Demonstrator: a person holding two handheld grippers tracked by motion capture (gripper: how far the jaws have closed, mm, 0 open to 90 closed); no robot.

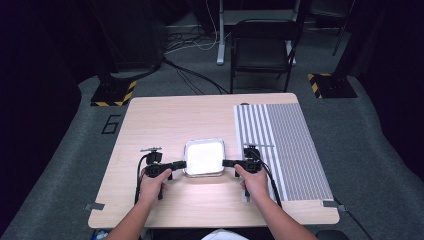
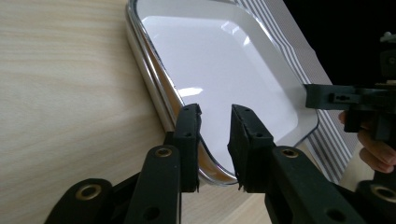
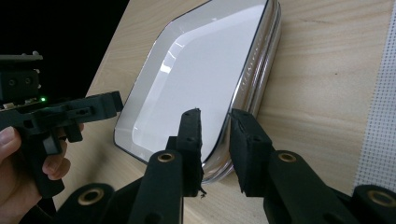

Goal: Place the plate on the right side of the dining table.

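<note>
A white square tray (image 1: 204,157) with a shiny stacked metal rim lies in the middle of the wooden table (image 1: 160,120). My left gripper (image 1: 183,163) reaches in level from the left and is shut on the tray's left rim. In the left gripper view its jaws (image 2: 215,116) straddle that rim (image 2: 212,170), one outside and one over the white inside (image 2: 219,56). My right gripper (image 1: 225,163) is shut on the opposite rim in the same way (image 3: 215,120), over the tray (image 3: 201,65). Each gripper view shows the other gripper across the tray, held in a hand.
A grey and white striped mat (image 1: 280,150) covers the right part of the table, close to my right hand. Beyond the far edge stands a black folding chair (image 1: 262,47), with cables on the floor. Bare wood lies left of and behind the tray.
</note>
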